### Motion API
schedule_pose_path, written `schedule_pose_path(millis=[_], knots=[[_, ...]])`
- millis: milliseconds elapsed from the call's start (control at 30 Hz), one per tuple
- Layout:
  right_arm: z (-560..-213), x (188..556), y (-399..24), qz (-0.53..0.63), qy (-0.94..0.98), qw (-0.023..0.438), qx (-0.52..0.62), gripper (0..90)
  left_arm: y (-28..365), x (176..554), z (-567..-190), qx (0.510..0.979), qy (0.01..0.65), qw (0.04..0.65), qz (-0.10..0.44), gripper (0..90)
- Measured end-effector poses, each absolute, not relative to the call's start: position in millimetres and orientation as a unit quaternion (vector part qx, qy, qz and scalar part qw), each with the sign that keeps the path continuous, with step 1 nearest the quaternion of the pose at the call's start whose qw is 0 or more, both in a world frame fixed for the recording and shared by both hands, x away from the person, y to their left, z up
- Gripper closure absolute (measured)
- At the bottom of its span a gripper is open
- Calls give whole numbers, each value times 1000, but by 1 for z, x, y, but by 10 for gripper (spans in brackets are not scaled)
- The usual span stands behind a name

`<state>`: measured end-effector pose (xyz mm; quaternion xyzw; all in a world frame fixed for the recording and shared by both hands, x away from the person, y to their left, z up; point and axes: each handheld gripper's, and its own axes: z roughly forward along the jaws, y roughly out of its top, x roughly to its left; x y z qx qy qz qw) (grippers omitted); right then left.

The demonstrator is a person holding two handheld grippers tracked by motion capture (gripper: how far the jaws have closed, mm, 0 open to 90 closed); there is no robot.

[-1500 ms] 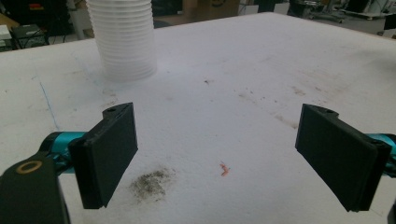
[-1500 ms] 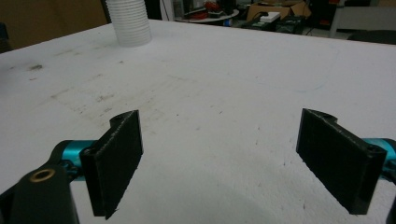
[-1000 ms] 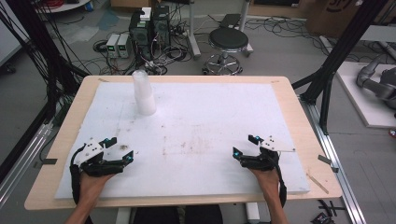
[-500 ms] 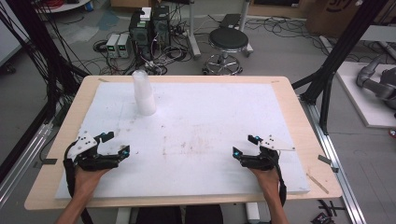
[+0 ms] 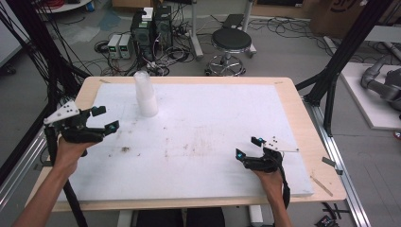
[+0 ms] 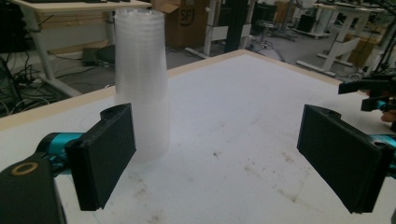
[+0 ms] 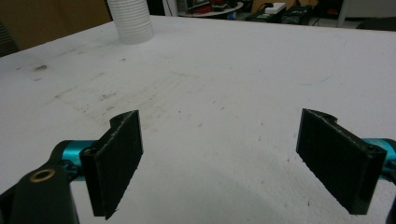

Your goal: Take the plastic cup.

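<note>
A stack of clear plastic cups (image 5: 145, 93) stands upside down on the white board (image 5: 213, 118), toward its far left. My left gripper (image 5: 105, 119) hangs above the board's left edge, open and empty, aimed toward the cups. In the left gripper view the cup stack (image 6: 141, 79) rises just beyond the left jaw, not between the jaws. My right gripper (image 5: 248, 146) rests low near the front right of the board, open with nothing in it. The right gripper view has the cup stack (image 7: 130, 21) far off at the top left.
The white board lies on a wooden table (image 5: 309, 127) and carries faint dirt marks (image 5: 125, 149). Behind the table are a black stool (image 5: 231, 42), electronics boxes (image 5: 151, 26) and tangled cables. Black frame posts (image 5: 338, 61) flank the table.
My left gripper has risen off the board and moved toward the far left, closer to the cup stack. The right gripper has stayed put.
</note>
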<state>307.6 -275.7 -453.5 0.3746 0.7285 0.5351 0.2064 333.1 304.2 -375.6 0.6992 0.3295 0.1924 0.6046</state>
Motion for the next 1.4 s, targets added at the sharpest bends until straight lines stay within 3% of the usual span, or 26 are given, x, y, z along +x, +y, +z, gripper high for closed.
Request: schedule_pose_path(millis=[433,1033,1400], knots=[[-453,306,-275,534,729,213,372,142,307,395,-334,748,281,581,153,115],[-453,306,-274,531,731,219,369,142,292,475,-318,795,253,536,130,114],[-453,306,-273,530,732,220,368,141,287,499,-322,808,255,519,116,114]])
